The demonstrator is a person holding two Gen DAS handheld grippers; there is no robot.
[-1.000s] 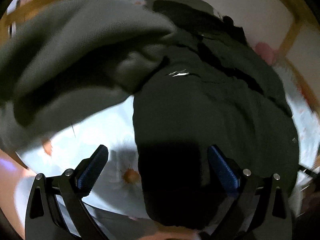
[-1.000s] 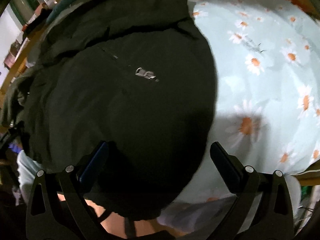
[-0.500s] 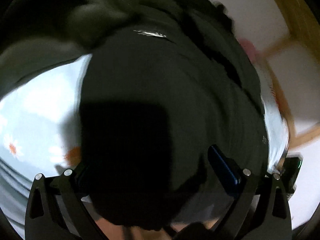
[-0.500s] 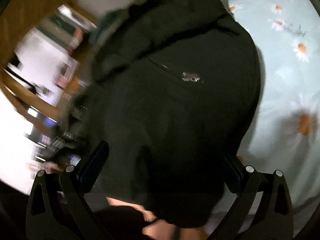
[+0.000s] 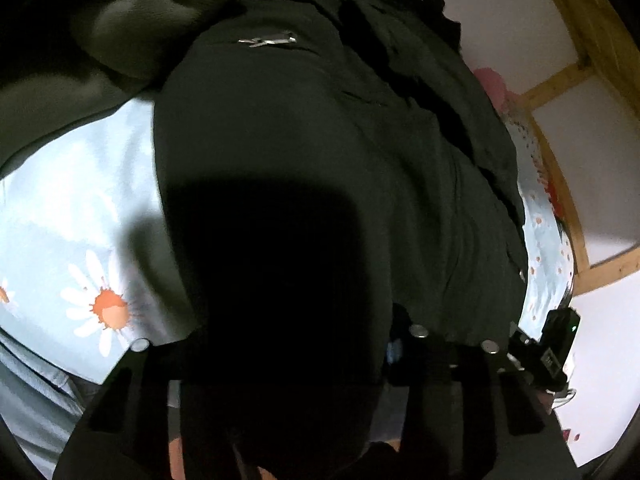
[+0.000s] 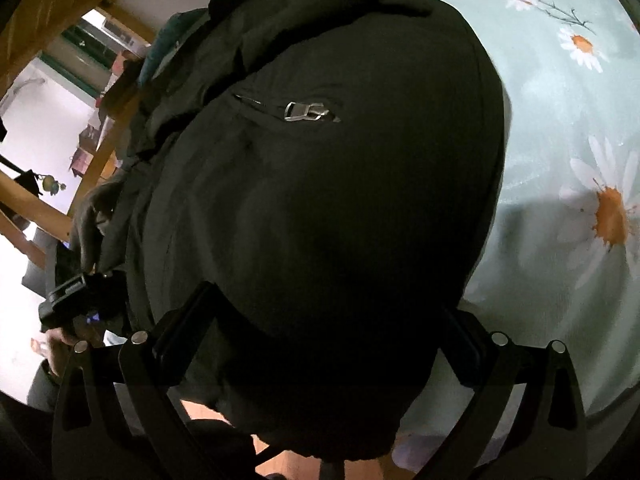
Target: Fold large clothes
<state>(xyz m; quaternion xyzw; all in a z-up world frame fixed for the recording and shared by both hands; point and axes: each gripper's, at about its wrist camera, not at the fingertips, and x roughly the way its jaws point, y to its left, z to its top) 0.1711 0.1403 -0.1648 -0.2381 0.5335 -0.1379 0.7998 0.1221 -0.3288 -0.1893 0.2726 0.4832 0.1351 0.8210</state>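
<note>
On the near edge of the bed, over a daisy-print sheet, lies a big dark jacket, its hem hanging over the edge toward the cameras, a metal zipper pull showing higher up. The left gripper has just been closing, and the jacket hem sits bunched between its jaws, though it's so dark in there I can't tell if the pads actually bite. The right gripper is spread wide, straddling the hem, nothing clenched. A greyish-green garment is heaped past the jacket toward the far left of the bed. Wooden bed frame runs along the far side against a white wall
</note>
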